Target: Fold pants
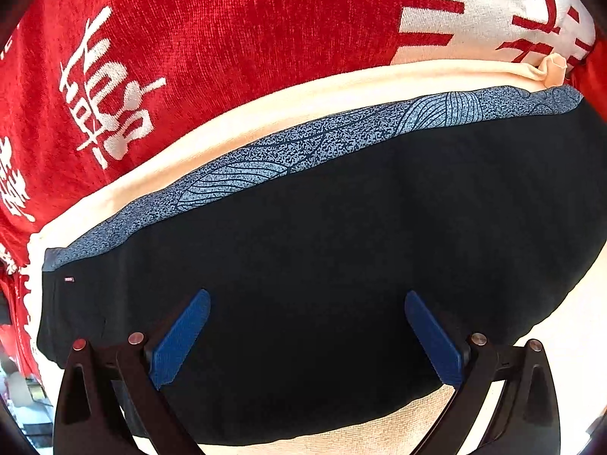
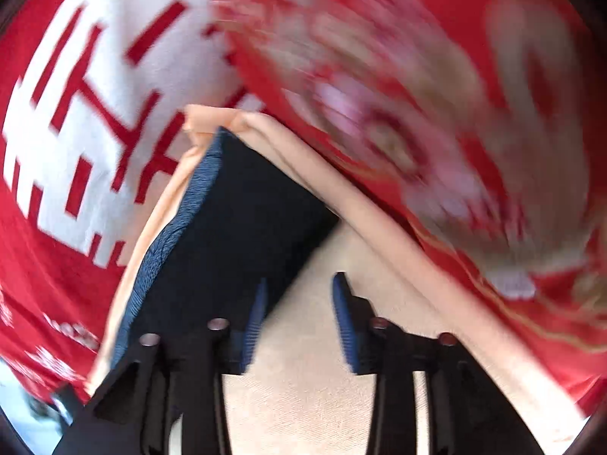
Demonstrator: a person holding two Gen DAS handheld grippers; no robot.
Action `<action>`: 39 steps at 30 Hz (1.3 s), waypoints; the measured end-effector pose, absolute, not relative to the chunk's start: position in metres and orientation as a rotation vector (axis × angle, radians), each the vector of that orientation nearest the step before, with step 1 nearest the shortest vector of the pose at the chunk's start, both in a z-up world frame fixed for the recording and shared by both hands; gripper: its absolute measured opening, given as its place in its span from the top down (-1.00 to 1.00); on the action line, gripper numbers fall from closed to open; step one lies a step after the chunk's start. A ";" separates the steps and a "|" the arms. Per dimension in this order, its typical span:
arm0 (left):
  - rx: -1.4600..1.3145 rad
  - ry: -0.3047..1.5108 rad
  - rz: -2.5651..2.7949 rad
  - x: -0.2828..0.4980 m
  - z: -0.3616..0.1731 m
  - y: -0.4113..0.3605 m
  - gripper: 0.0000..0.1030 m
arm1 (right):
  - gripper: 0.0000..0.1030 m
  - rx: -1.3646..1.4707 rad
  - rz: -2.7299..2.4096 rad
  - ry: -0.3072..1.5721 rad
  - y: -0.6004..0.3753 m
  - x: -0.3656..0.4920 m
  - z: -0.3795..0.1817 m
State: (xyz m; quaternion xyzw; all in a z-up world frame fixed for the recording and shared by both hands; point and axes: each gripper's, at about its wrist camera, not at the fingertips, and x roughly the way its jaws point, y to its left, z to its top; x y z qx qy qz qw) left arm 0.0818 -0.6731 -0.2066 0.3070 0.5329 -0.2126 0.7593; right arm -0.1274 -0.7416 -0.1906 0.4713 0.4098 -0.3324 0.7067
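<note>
Dark navy pants (image 1: 341, 246) lie folded flat, their blue speckled waistband (image 1: 303, 144) along the far edge. My left gripper (image 1: 307, 295) hovers right over the dark fabric, its blue pads wide apart and open with nothing pinched. In the blurred right wrist view a corner of the pants (image 2: 235, 220) and the waistband (image 2: 170, 242) run up to the left. My right gripper (image 2: 299, 282) stands partly open beside that edge. Its left fingertip (image 2: 260, 303) is by the pants' edge, and only cream cloth shows in the gap.
A cream cloth (image 1: 265, 106) lies under the pants and shows beneath my right gripper (image 2: 303, 379). Below it spreads a red blanket (image 1: 227, 38) with white characters, also filling the far side of the right wrist view (image 2: 38, 265).
</note>
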 end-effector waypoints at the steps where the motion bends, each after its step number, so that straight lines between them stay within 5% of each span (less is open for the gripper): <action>1: 0.673 1.156 -0.462 0.082 -0.207 -0.676 -1.00 | 0.14 1.040 -0.713 0.898 -0.745 -0.124 -0.192; 7: 0.676 1.148 -0.458 0.066 -0.207 -0.680 -1.00 | 0.18 1.028 -0.697 0.884 -0.752 -0.101 -0.201; 9: 0.677 1.154 -0.459 0.066 -0.207 -0.682 -1.00 | 0.61 1.015 -0.710 0.894 -0.753 -0.100 -0.194; 11: 0.676 1.158 -0.461 0.066 -0.206 -0.679 -1.00 | 0.65 0.942 -0.690 0.872 -0.750 -0.098 -0.173; 15: 0.666 1.162 -0.457 0.069 -0.205 -0.673 -1.00 | 0.62 0.800 -0.651 0.924 -0.741 -0.087 -0.160; 21: 0.650 1.190 -0.434 0.071 -0.207 -0.668 -1.00 | 0.49 1.010 -0.621 0.942 -0.744 -0.116 -0.184; 25: 0.653 1.212 -0.422 0.075 -0.208 -0.670 -1.00 | 0.21 1.058 -0.523 0.968 -0.720 -0.118 -0.194; 39: 0.647 1.234 -0.408 0.085 -0.208 -0.675 -1.00 | 0.16 1.128 -0.507 0.931 -0.717 -0.120 -0.202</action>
